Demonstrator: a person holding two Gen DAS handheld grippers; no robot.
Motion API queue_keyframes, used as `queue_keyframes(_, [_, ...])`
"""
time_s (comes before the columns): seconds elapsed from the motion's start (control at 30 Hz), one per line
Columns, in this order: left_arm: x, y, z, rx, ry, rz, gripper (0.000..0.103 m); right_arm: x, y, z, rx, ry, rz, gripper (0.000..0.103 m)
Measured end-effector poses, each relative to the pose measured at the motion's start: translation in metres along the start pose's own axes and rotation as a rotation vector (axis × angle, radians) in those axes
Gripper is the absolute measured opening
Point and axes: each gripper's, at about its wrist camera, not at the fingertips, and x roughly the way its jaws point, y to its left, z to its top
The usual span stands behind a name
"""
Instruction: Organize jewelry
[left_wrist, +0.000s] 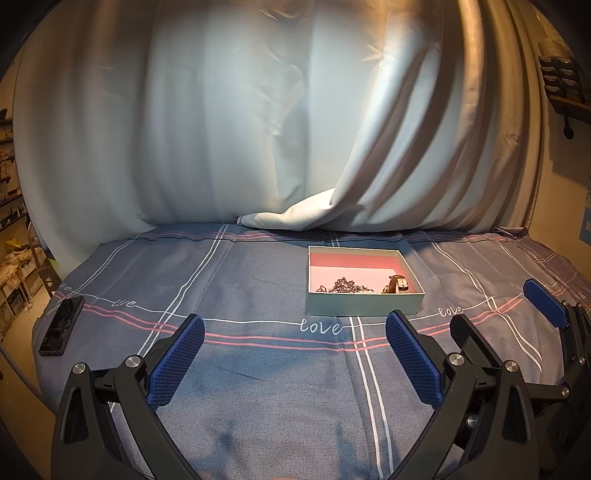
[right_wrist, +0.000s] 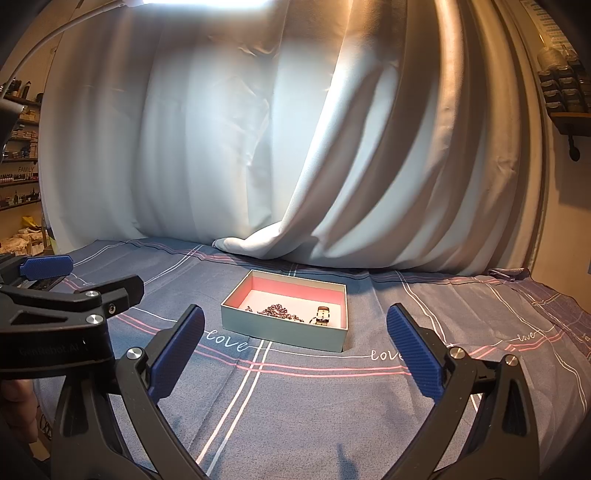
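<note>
This looks like a room in a home, set up for filming. A tabletop is spread with a blue bedsheet (left_wrist: 258, 280) printed with "love", and a pale curtain (left_wrist: 221, 129) hangs behind it as a backdrop. Crowded shelves (right_wrist: 20, 173) of small bottles line the left wall, one bearing a "FAMILY" sign, and a wall rack (right_wrist: 563, 99) holds jars.

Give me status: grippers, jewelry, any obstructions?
Left gripper open, empty. Right gripper open, empty. Bead chain and watch inside open box. Nothing between grippers and box.
</note>
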Motion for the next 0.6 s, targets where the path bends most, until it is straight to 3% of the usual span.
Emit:
queue_keyframes(0.43, [-0.0027,0.0021,-0.0011,-0.009,-0.008,-0.030,0.097,-0.0026,0.0025,0.0006,-0.002,-0.004,-0.003,0.097])
queue_keyframes(0.6, [-0.0010,0.0008,-0.0006,-0.006,-0.003,-0.010,0.097,-0.0023,0.0024,-0.0002,-0.003,-0.004,-0.004,0.097])
